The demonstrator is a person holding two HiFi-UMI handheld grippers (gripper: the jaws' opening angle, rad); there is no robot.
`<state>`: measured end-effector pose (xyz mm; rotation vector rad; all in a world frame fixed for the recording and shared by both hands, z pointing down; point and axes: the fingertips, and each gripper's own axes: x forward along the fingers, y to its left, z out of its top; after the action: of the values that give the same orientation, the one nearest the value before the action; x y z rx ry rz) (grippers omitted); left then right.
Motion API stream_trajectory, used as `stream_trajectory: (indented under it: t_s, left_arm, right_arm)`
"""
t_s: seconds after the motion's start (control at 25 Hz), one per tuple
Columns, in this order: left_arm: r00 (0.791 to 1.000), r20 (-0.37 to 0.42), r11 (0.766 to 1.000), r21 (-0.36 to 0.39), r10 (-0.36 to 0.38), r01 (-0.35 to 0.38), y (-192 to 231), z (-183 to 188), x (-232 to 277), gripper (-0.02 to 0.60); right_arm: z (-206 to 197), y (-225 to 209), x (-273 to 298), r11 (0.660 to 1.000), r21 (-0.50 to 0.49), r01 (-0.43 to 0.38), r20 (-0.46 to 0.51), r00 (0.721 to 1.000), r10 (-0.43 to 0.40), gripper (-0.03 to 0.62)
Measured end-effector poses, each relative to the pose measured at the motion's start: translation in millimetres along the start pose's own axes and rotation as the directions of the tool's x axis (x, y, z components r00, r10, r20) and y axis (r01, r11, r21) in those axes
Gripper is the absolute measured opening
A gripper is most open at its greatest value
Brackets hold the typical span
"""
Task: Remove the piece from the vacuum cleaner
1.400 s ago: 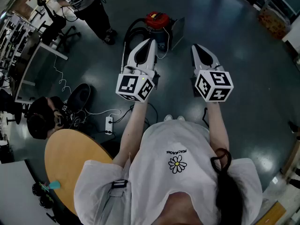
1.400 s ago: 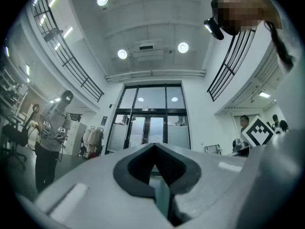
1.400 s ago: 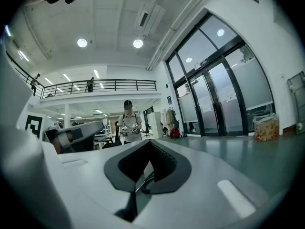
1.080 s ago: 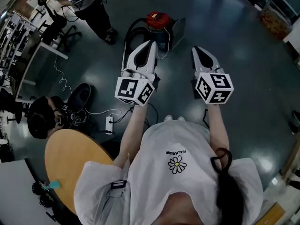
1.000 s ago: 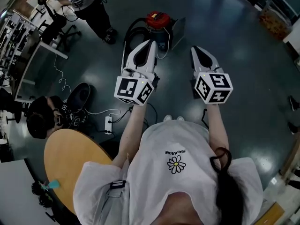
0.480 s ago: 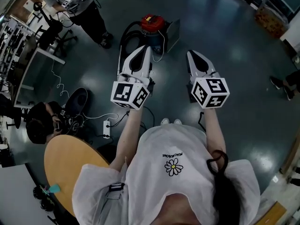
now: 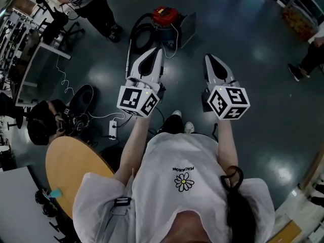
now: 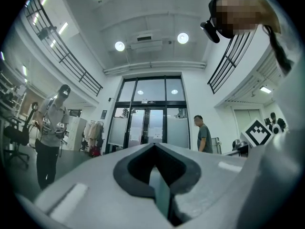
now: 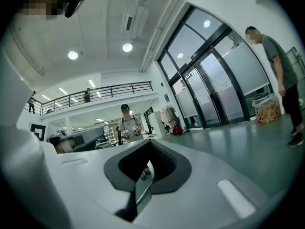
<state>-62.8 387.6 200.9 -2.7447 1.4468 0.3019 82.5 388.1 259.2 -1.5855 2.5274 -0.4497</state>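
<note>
Dark glossy floor stretches ahead, and the red vacuum [image 7: 166, 18] stands well beyond both grippers, its black hose [image 7: 136, 32] looping to the left. The left gripper [image 7: 157, 51] and right gripper [image 7: 208, 57] each have their jaws pressed together on nothing. The hose likely flexes while its cuff looks to be stiff, light plastic (probably the best hold); a box [image 7: 186, 28] beside the canister crowds that side.

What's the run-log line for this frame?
phase: pre-contact | left gripper: shut, empty | right gripper: shut, empty | vacuum cleaner: ahead, untouched
</note>
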Motion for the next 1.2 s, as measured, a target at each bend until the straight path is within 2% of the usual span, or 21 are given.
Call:
stream_trajectory:
  t_s: [0.28,0.52,0.72,0.88,1.04,1.2]
  left_arm:
    - [1.0,-0.009,0.999,-0.024,0.023,-0.023,27.6,-22.8,16.2,0.0]
    - [0.998,0.024,0.997,-0.055,0.06,-0.058,90.6,-35.2,52.6,0.0]
    - [0.996,0.057,0.997,-0.051,0.067,-0.064,149.6,-29.7,91.6,0.0]
    - [0.998,0.041,0.998,-0.025,0.057,-0.056,182.2,-34.5,113.3,0.0]
    - [0.997,0.025,0.996,-0.063,0.072,-0.071,218.0,-44.5,136.8,0.0]
    - [0.998,-0.002,0.994,-0.085,0.067,-0.067,235.2,-58.6,161.6,0.0]
  right_arm:
    - [-20.8,-4.9,34.9,1.0,-0.011,-0.018,-0.058,0.998,0.018,0.025]
    - [-23.0,-13.9,100.7,0.998,-0.053,-0.039,-0.088,0.996,0.034,0.025]
    - [-9.7,-18.0,176.1,0.994,-0.091,-0.055,-0.094,0.995,0.046,0.025]
    - [-9.3,-21.1,219.7,0.994,-0.086,-0.065,-0.111,0.992,0.055,0.025]
    - [-9.9,-31.3,253.5,0.995,-0.091,-0.037,-0.124,0.992,0.026,0.025]
    - [-11.4,-48.4,276.6,0.996,-0.084,-0.014,-0.141,0.99,0.002,0.025]
